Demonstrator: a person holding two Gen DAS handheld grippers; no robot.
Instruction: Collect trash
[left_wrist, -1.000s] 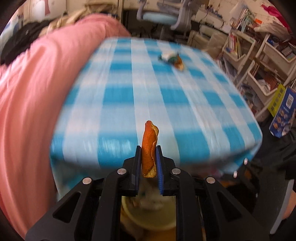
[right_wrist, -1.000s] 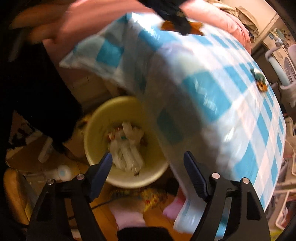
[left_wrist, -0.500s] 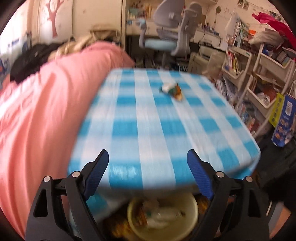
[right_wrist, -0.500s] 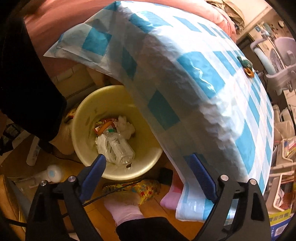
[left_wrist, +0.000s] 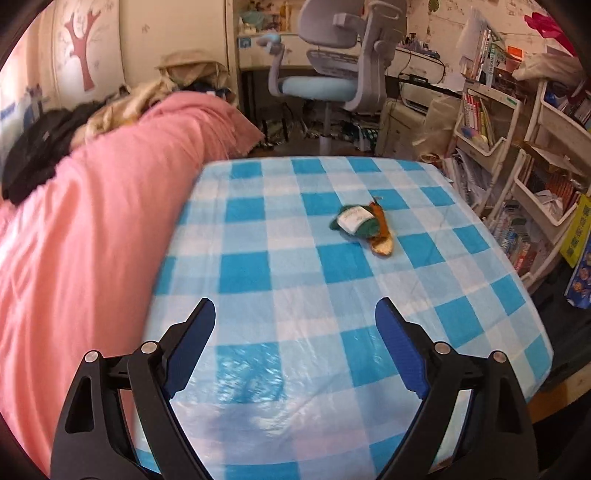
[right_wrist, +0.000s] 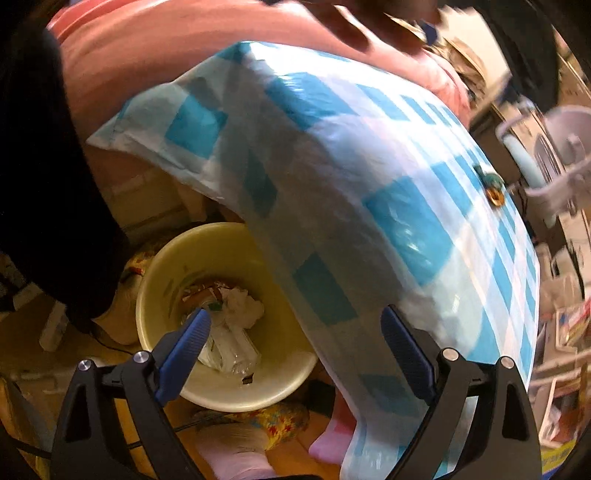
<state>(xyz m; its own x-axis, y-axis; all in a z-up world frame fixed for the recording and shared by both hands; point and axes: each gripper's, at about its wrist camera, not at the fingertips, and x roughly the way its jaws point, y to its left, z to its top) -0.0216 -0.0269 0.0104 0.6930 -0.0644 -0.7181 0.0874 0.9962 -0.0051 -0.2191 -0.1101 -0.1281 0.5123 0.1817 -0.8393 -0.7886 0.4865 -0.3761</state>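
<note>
Remaining trash: green wrapper (left_wrist: 355, 220) with orange peel (left_wrist: 382, 236) touching its right side, out on the table (left_wrist: 258, 258), well apart from the left gripper (left_wrist: 295, 321) and at about 1 o'clock from it. Peel's long axis running roughly 11 to 5 in the left wrist view. Left gripper released, empty, aimed across the checked cloth. Right gripper (right_wrist: 295, 328) likewise spread and empty, over the yellow bin (right_wrist: 229, 391) below the table edge, the same scraps (right_wrist: 489, 184) far off at 2 o'clock. Judged nearer and better lined up: the left gripper.
</note>
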